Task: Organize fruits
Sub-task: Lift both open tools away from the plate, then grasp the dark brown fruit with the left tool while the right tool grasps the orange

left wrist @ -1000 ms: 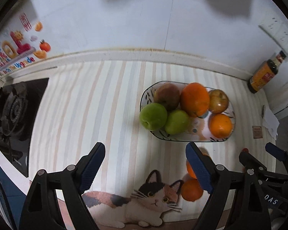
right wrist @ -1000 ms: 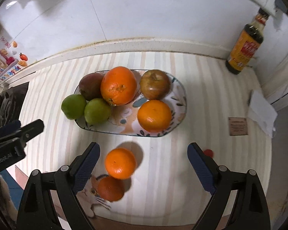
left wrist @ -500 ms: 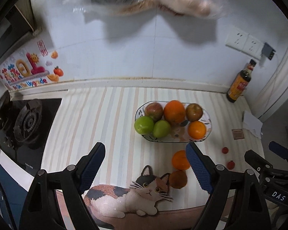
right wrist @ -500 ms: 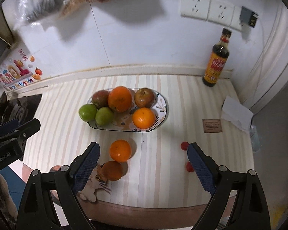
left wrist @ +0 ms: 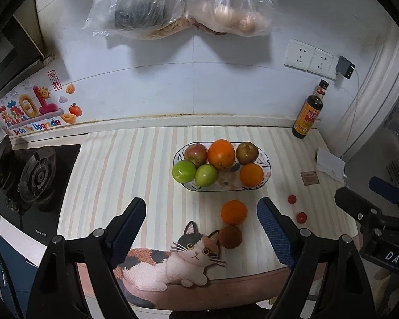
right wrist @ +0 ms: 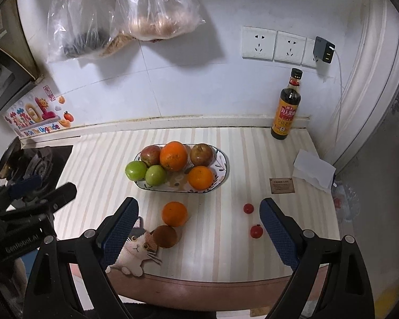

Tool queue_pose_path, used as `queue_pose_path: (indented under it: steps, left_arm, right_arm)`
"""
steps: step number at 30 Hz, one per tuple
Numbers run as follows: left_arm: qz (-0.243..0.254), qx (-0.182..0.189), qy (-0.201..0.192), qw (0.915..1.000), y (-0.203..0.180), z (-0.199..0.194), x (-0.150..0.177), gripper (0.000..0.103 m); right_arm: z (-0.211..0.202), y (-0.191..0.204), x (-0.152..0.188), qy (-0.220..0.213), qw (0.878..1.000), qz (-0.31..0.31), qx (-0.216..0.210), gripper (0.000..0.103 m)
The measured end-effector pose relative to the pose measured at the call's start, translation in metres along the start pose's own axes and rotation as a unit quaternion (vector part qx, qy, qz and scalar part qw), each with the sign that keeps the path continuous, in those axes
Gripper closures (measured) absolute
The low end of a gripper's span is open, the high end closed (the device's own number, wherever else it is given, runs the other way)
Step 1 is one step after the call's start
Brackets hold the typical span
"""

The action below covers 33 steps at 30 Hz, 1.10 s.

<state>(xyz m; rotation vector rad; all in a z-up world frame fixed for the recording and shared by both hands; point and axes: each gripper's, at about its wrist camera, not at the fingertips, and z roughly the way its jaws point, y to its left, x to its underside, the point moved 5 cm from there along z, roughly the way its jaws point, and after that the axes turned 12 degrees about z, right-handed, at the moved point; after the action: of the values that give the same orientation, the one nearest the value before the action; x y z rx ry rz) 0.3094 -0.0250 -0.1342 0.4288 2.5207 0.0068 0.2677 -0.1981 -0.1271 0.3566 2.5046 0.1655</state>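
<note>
Loose orange (right wrist: 174, 213) ahead, between right gripper (right wrist: 199, 228) fingers (spread wide).

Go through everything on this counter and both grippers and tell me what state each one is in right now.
Left gripper: open, holding nothing.
Right gripper: open, holding nothing.
Plate: holds six fruits.
Loose orange: on the counter, outside the plate.
Brown fruit: on the counter, touching the loose orange.
Two small red fruits: loose, apart.
Sauce bottle: upright, capped.
Charger: plugged in.
</note>
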Motion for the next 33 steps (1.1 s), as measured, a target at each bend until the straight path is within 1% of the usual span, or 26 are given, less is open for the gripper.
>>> queue_pose_path:
  steps: [7, 8, 9, 10, 12, 14, 18, 20, 23, 27, 29, 31, 33]
  left_arm:
    - [0.004, 0.004, 0.011, 0.9999, -0.010, 0.009, 0.000, 0.017]
    - [0.004, 0.005, 0.014, 0.9999, -0.011, 0.012, -0.001, 0.006]
    - [0.004, 0.004, 0.017, 0.9998, -0.012, 0.015, -0.001, 0.001]
    - [0.005, 0.002, 0.016, 0.9999, -0.013, 0.017, -0.002, 0.000]
    - [0.006, -0.005, 0.017, 0.9998, -0.014, 0.023, -0.004, 0.000]
    - [0.007, -0.009, 0.028, 0.9995, -0.016, 0.035, -0.003, 0.000]
    - [0.007, -0.013, 0.054, 0.9984, -0.018, 0.061, 0.001, 0.000]
    - [0.010, -0.015, 0.073, 0.9972, -0.020, 0.079, 0.006, 0.000]
    - [0.014, -0.007, 0.116, 0.9931, -0.024, 0.114, 0.020, 0.000]
    - [0.021, 0.013, 0.186, 0.9822, -0.034, 0.162, 0.051, 0.000]
    - [0.012, 0.032, 0.224, 0.9741, -0.038, 0.182, 0.068, 0.000]
    - [-0.007, 0.053, 0.248, 0.9672, -0.043, 0.196, 0.080, 0.000]
    - [-0.028, 0.076, 0.262, 0.9617, -0.049, 0.208, 0.087, 0.000]
  right_arm:
    - [0.006, -0.005, -0.001, 0.005, 1.000, 0.011, -0.002, 0.008]
    - [0.009, -0.007, -0.001, 0.006, 1.000, 0.015, -0.001, 0.008]
    - [0.012, -0.009, -0.002, 0.008, 1.000, 0.018, -0.001, 0.008]
    - [0.014, -0.011, -0.002, 0.009, 1.000, 0.022, -0.002, 0.005]
    - [0.020, -0.016, -0.002, 0.011, 1.000, 0.026, 0.002, 0.003]
    - [0.028, -0.022, -0.002, 0.015, 0.999, 0.034, 0.003, 0.003]
    - [0.055, -0.038, 0.001, 0.041, 0.998, 0.054, 0.008, 0.003]
    - [0.069, -0.045, 0.004, 0.053, 0.997, 0.060, 0.011, 0.003]
    - [0.096, -0.057, 0.013, 0.080, 0.994, 0.072, 0.004, 0.003]
    - [0.139, -0.070, 0.033, 0.125, 0.988, 0.087, -0.008, 0.004]
    - [0.158, -0.073, 0.043, 0.148, 0.984, 0.092, -0.019, 0.009]
    - [0.172, -0.075, 0.051, 0.165, 0.981, 0.096, -0.022, 0.030]
    - [0.186, -0.077, 0.058, 0.181, 0.978, 0.100, -0.029, 0.035]
